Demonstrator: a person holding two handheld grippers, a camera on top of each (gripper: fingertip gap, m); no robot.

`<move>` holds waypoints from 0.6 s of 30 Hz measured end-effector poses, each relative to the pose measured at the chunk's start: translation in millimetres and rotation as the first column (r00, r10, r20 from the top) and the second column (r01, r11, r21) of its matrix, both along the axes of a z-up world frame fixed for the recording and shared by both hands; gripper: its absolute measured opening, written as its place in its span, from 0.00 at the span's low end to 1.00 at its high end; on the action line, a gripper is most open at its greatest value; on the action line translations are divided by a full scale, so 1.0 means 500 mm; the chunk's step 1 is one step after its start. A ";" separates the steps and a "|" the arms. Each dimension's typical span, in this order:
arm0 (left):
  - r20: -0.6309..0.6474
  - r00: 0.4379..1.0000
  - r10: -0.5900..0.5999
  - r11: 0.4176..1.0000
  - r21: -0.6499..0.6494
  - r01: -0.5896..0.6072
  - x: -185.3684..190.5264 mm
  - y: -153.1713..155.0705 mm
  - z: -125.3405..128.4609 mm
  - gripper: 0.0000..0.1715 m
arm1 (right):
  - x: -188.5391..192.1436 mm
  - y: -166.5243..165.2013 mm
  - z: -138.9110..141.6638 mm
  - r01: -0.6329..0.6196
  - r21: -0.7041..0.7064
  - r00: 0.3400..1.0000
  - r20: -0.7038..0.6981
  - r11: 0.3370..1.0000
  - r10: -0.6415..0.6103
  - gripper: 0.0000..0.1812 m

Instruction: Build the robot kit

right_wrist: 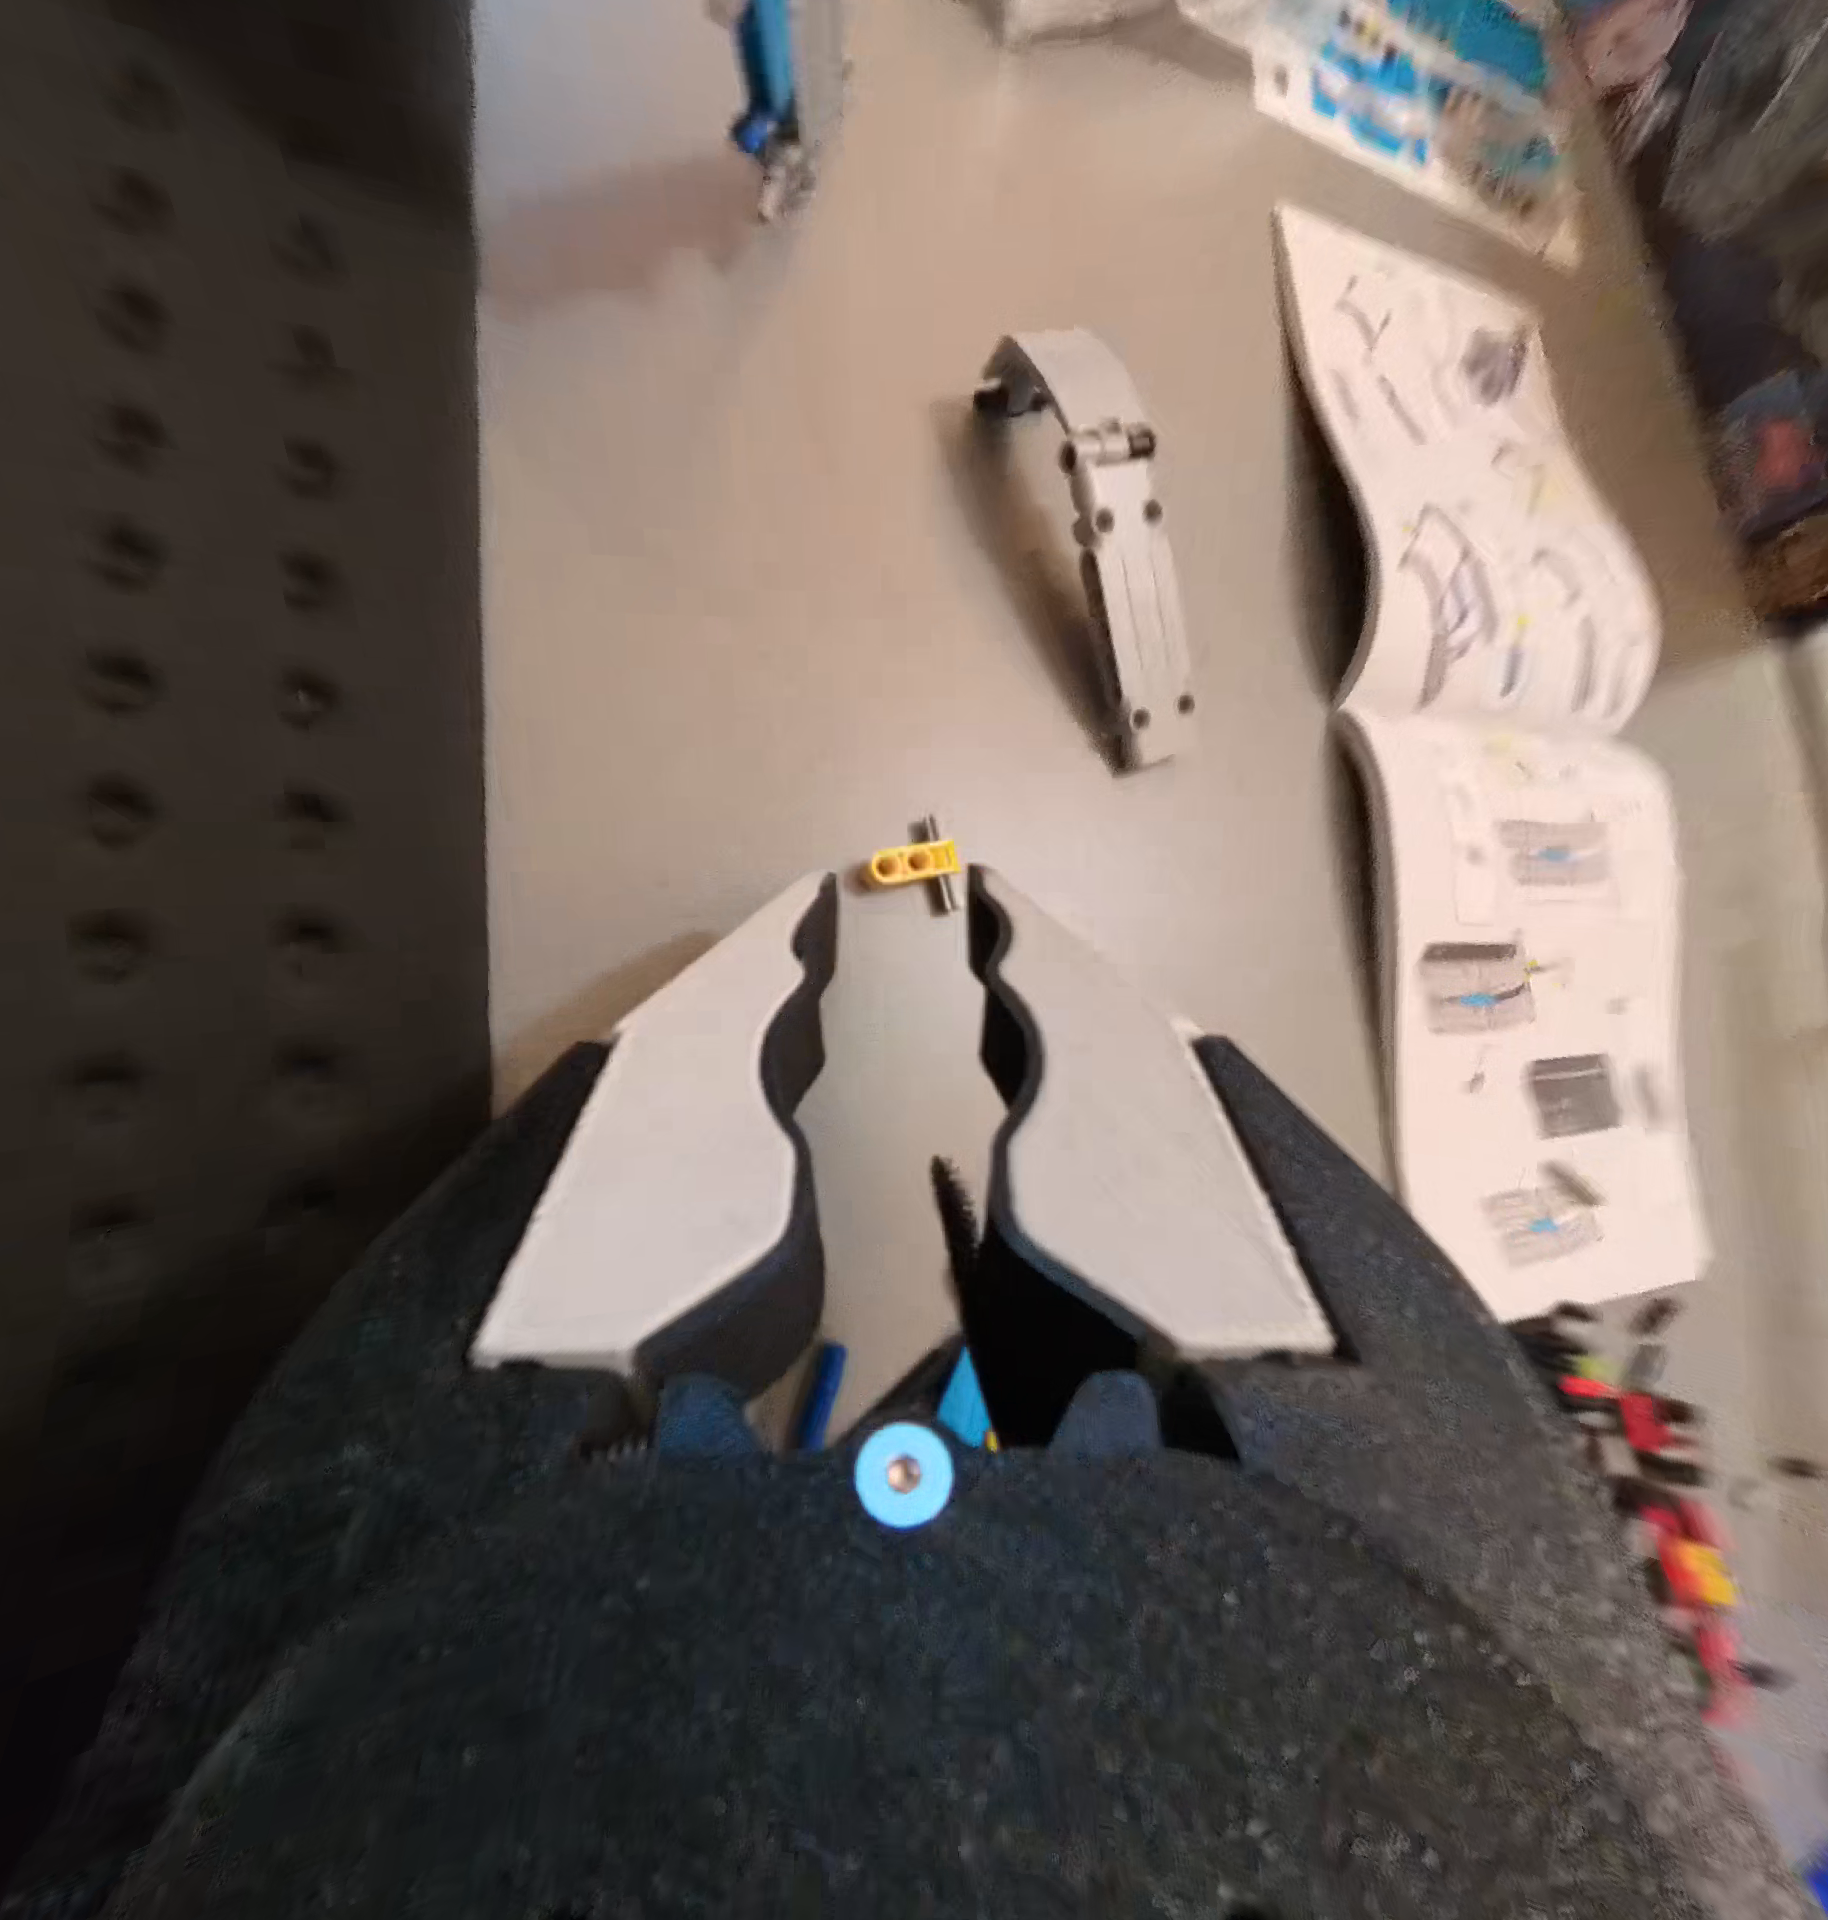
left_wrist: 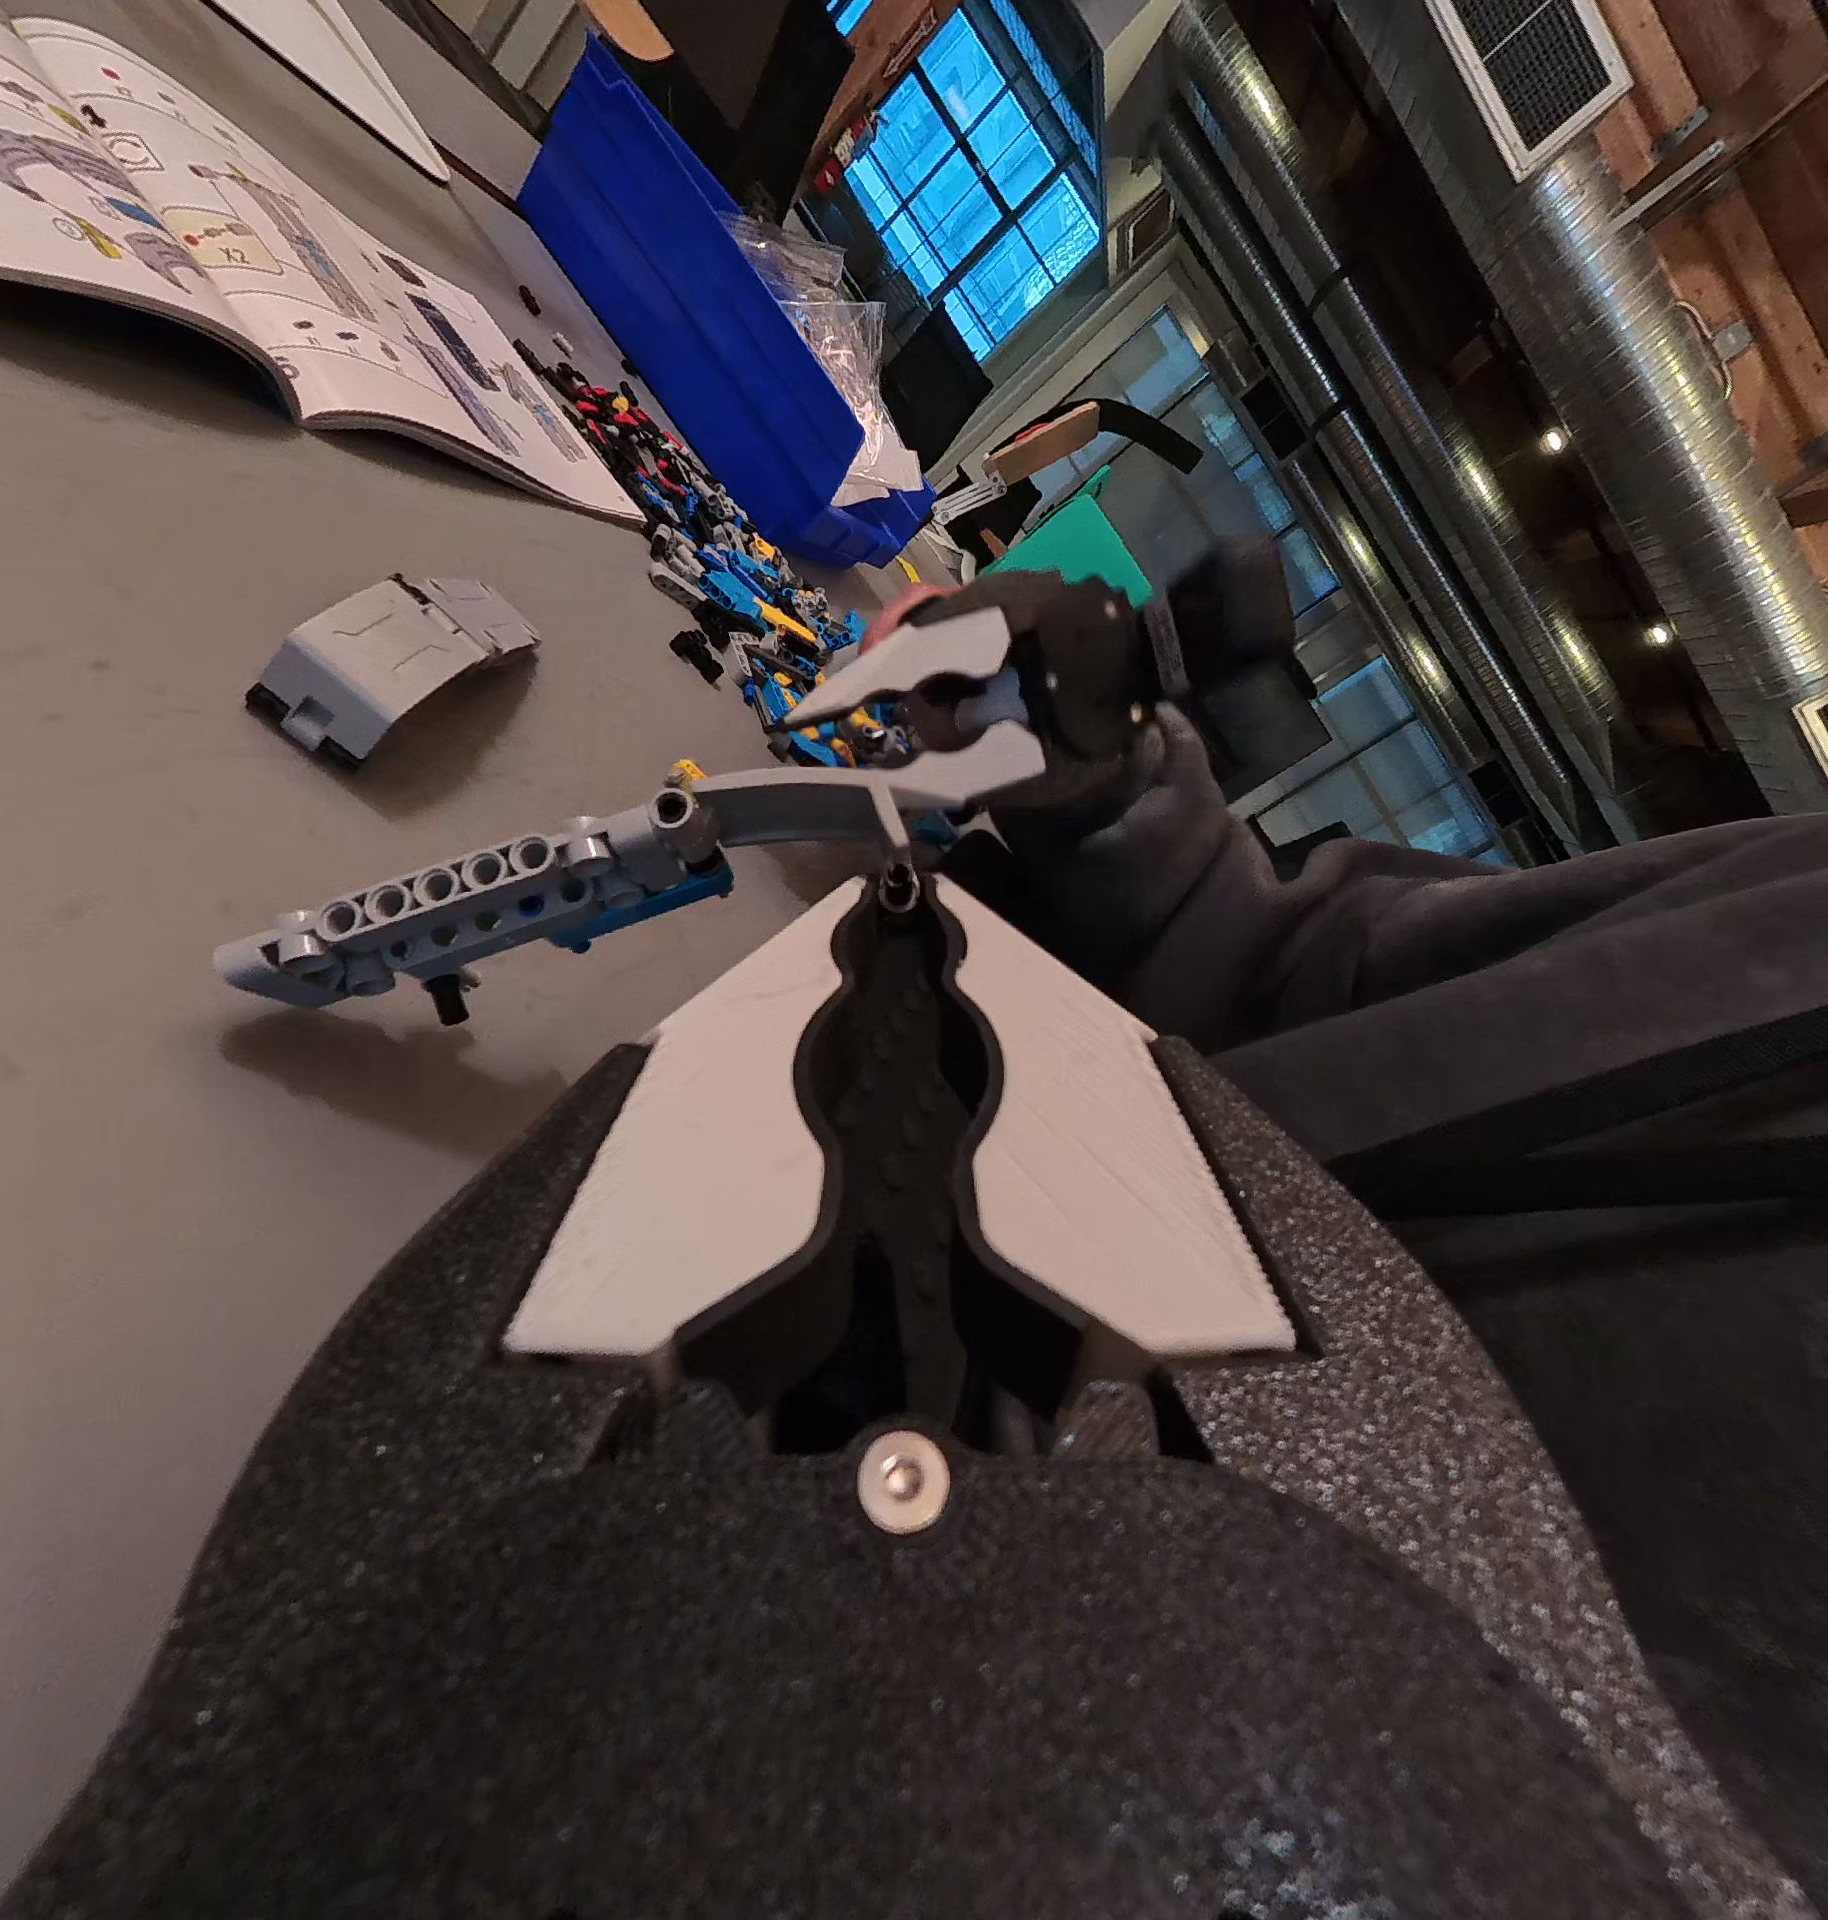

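Left wrist view: a grey and blue beam assembly (left_wrist: pixel 474 914) is held clear of the grey table (left_wrist: pixel 110 1143), casting a shadow beneath it. The left gripper (left_wrist: pixel 897 891) is clamped on a small dark pin at the near end of the assembly's curved grey arm, its jaws closed tight on it. The assembly extends leftward from the fingertips, with a row of round holes along its grey beam and a black pin hanging from its underside.

The right gripper (left_wrist: pixel 816 732) appears beyond, just above the curved arm, jaws parted and holding nothing. Behind it lies a pile of loose coloured pieces (left_wrist: pixel 723 582). A curved grey panel (left_wrist: pixel 390 670) rests on the table to the left, well apart from the assembly. Further back are an open instruction booklet (left_wrist: pixel 266 281) and a blue bin (left_wrist: pixel 681 281).

Right wrist view (blurred): the right gripper (right_wrist: pixel 902 883) is open over the table. A small yellow connector with a dark axle (right_wrist: pixel 915 864) lies on the table just beyond the fingertips, between their lines. The curved grey panel (right_wrist: pixel 1107 551) lies further on, the booklet (right_wrist: pixel 1512 831) to its right.
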State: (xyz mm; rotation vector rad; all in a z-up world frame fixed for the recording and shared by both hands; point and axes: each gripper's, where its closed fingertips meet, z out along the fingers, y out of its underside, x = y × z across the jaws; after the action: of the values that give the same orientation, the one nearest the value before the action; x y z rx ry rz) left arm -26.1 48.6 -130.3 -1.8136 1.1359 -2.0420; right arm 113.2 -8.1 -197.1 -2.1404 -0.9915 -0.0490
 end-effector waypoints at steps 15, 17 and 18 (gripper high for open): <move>0.001 1.000 -0.013 1.000 0.000 0.013 0.000 -0.004 0.001 0.03 | 0.019 0.038 -0.056 -0.015 -0.227 0.942 -0.331 0.974 -0.062 0.09; 0.004 1.000 -0.009 1.000 0.000 0.009 -0.001 -0.003 0.002 0.03 | 0.014 0.037 -0.051 -0.036 -0.295 0.911 -0.403 0.955 -0.090 0.09; 0.005 1.000 -0.007 1.000 0.000 0.007 -0.002 -0.002 0.002 0.03 | 0.013 0.037 -0.047 -0.033 -0.325 0.888 -0.443 0.945 -0.121 0.10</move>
State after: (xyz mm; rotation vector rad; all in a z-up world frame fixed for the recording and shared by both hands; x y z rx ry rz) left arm -27.0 47.4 -129.3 -1.8060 1.1426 -2.0491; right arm 119.8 10.2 -220.5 -2.3123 -0.7001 0.6147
